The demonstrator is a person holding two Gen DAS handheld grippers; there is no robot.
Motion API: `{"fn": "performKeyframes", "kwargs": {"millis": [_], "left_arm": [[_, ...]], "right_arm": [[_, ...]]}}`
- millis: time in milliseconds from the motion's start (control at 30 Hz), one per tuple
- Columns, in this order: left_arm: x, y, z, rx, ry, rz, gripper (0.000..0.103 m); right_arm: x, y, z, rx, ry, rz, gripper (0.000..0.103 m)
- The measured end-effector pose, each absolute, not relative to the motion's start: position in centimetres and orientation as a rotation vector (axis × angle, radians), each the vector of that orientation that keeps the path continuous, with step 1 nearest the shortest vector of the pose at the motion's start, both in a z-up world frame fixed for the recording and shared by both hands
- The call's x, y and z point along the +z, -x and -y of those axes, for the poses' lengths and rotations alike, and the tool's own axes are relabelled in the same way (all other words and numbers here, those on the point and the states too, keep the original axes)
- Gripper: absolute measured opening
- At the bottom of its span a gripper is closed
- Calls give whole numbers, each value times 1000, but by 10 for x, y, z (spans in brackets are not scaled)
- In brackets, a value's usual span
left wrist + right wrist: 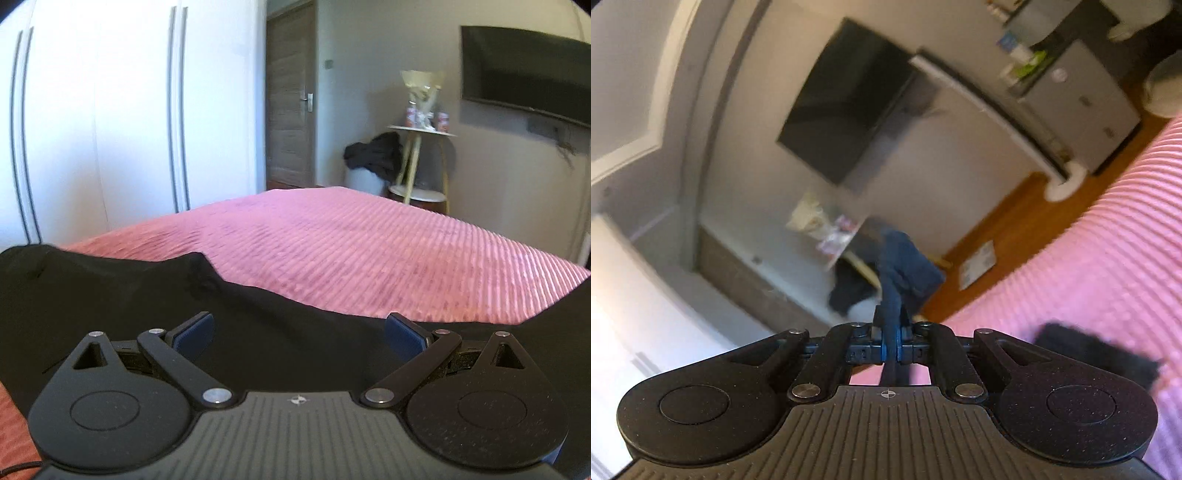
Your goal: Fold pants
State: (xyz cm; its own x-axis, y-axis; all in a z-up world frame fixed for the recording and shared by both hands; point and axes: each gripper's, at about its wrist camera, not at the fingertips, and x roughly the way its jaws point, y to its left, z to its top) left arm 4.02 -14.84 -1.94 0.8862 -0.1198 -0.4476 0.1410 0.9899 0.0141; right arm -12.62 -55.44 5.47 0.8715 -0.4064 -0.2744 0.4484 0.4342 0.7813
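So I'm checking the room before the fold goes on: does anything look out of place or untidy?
One thing: a dark garment is slung over a white bin beside the round side table, hanging down its side. The black pants lie rumpled on the pink bedspread, as expected mid-fold. Nothing looks spilled or damaged.

Pants (147,295) lie on bed (351,251) at 6 o'clock; side table (421,133) beyond at 1 o'clock.
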Motion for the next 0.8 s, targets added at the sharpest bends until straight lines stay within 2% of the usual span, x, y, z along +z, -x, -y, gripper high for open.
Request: {"fn": "performKeyframes", "kwargs": {"millis": [67,100,133,167,200,233,267,300,333,367,467,500,567,667,700,733,800], "left_arm": [[-24,-43,155,-180,-85,-506,99],[-26,-44,159,-197,-115,-532,99],[-30,-45,163,-215,-146,-559,99],[-32,-46,166,-230,-165,-578,99],[-34,-46,168,-243,-174,-588,99],[-34,-46,169,-254,-176,-591,99],[-35,-46,170,-261,-176,-591,99],[-35,-47,171,-266,-173,-592,99],[-36,-48,171,-270,-170,-599,99],[-37,-49,172,-274,-165,-610,99],[-38,-51,169,-274,-135,-633,99],[-39,-53,168,-274,-124,-642,99],[-39,-55,167,-276,-111,-657,99],[-38,-54,166,-291,-89,-648,99],[-35,-51,164,-304,-72,-627,99],[-32,-48,162,-323,-52,-604,99],[-29,-43,160,-357,-31,-583,99]], "right_arm": [[22,128,566,-687,-976,-221,18],[5,127,573,-755,-968,-331,29],[-11,129,577,-813,-973,-435,34],[-20,135,578,-811,-975,-443,26],[-21,143,575,-800,-984,-395,22],[-20,147,575,-793,-1016,-377,34],[-19,154,573,-775,-1048,-353,41],[-16,158,571,-780,-1065,-332,55],[-14,161,569,-799,-1059,-329,65],[-14,162,568,-812,-1048,-338,67],[-21,168,559,-792,-1056,-365,65],[-25,170,559,-801,-1058,-362,61],[-30,174,557,-784,-1086,-326,58],[-27,163,564,-790,-1090,-336,51],[-25,159,563,-795,-1062,-348,42],[-20,155,560,-791,-1015,-354,38],[-10,158,549,-784,-936,-341,37]]}}
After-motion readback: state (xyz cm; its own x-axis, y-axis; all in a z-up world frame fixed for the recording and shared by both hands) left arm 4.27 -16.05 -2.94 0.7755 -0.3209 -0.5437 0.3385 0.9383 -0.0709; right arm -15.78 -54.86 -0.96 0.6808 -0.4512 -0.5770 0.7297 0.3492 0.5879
